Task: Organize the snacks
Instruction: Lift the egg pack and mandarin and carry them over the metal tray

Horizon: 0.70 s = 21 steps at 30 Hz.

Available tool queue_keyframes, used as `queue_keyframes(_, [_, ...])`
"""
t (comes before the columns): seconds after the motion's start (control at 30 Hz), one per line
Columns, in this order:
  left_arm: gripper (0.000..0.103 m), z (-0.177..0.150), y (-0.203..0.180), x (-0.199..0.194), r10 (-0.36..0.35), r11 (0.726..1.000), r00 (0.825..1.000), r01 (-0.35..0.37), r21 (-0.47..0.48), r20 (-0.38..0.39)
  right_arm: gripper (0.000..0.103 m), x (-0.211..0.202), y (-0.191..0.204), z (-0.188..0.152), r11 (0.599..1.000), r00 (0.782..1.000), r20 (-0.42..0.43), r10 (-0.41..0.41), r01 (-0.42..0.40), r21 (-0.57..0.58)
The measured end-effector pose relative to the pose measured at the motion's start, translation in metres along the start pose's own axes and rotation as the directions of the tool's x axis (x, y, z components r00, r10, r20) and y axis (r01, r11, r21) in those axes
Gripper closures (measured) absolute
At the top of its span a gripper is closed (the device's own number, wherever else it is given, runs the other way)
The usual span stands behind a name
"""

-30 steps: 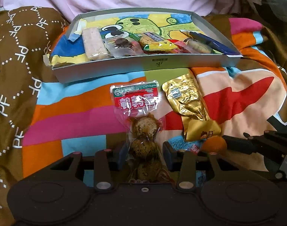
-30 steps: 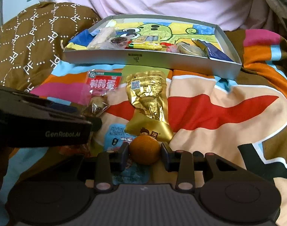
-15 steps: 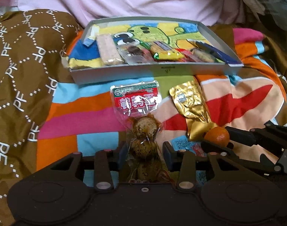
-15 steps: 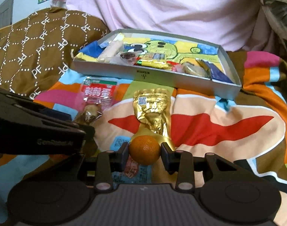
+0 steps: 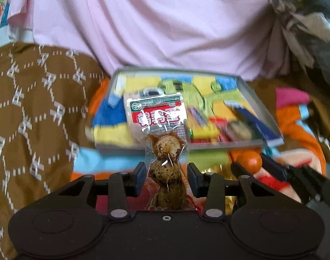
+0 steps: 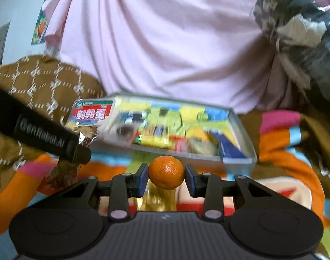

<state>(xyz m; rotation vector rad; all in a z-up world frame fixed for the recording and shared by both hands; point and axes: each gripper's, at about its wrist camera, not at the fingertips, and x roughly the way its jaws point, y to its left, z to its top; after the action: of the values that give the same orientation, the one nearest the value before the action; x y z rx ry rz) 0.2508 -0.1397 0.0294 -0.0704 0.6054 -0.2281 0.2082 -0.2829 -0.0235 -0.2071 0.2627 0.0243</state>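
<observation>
On my far left the brown patterned blanket (image 5: 35, 112) lies bunched beside the colourful bedspread (image 6: 280, 151). My left tongs (image 5: 166, 178) are clamped on a clear packet of speckled eggs (image 5: 165, 149), which stands upright between the blue pads with its red and green label on top, lifted clear of the bedspread. Behind it sits the shallow grey tray (image 5: 258, 101) with a cartoon lining, and several wrapped snacks (image 6: 156, 137) lie inside it, though they are too blurred for me to name them. A gold packet (image 6: 160, 199) lies on the bedspread just below my right tongs. My right tongs (image 6: 166, 178) are clamped on a small orange (image 6: 166, 172), both pads pressing its sides, and it hangs just in front of the tray's near wall. Pink cloth (image 6: 165, 43) fills the background behind the tray.
</observation>
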Motion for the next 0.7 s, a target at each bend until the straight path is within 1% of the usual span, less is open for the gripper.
queue_keyframes(0.07, [0.060, 0.015, 0.003, 0.009, -0.002, 1.000, 1.000, 0.002, -0.008, 0.012, 0.062, 0.007, 0.000, 0.008, 1.000, 1.000, 0.020, -0.020, 0.019, 0.006])
queue_keyframes(0.13, [0.060, 0.029, 0.007, 0.022, 0.001, 1.000, 1.000, -0.001, -0.007, 0.016, 0.062, 0.013, -0.001, 0.015, 1.000, 0.998, 0.061, -0.023, 0.022, 0.020])
queue_keyframes(0.2, [0.060, 0.039, 0.010, 0.035, 0.012, 1.000, 1.000, -0.011, -0.015, 0.023, 0.062, 0.022, -0.001, 0.020, 0.999, 0.996, 0.078, -0.036, 0.035, 0.009])
queue_keyframes(0.33, [0.060, 0.062, 0.011, 0.062, 0.017, 0.998, 0.999, -0.015, -0.066, 0.029, 0.062, 0.038, 0.000, 0.023, 0.999, 0.994, 0.103, -0.037, 0.040, -0.022])
queue_keyframes(0.5, [0.060, 0.082, 0.006, 0.094, 0.022, 0.994, 0.999, -0.020, -0.103, 0.026, 0.062, 0.060, -0.006, 0.026, 0.999, 0.995, 0.089, -0.040, 0.038, 0.014])
queue_keyframes(0.63, [0.060, 0.090, -0.004, 0.111, 0.030, 0.997, 0.999, -0.029, -0.072, 0.020, 0.062, 0.073, -0.014, 0.029, 0.997, 0.995, 0.085, -0.056, 0.051, 0.051])
queue_keyframes(0.7, [0.060, 0.091, -0.008, 0.119, 0.040, 0.998, 0.999, -0.039, -0.054, 0.012, 0.062, 0.082, -0.020, 0.030, 0.993, 0.997, 0.059, -0.056, 0.050, 0.104])
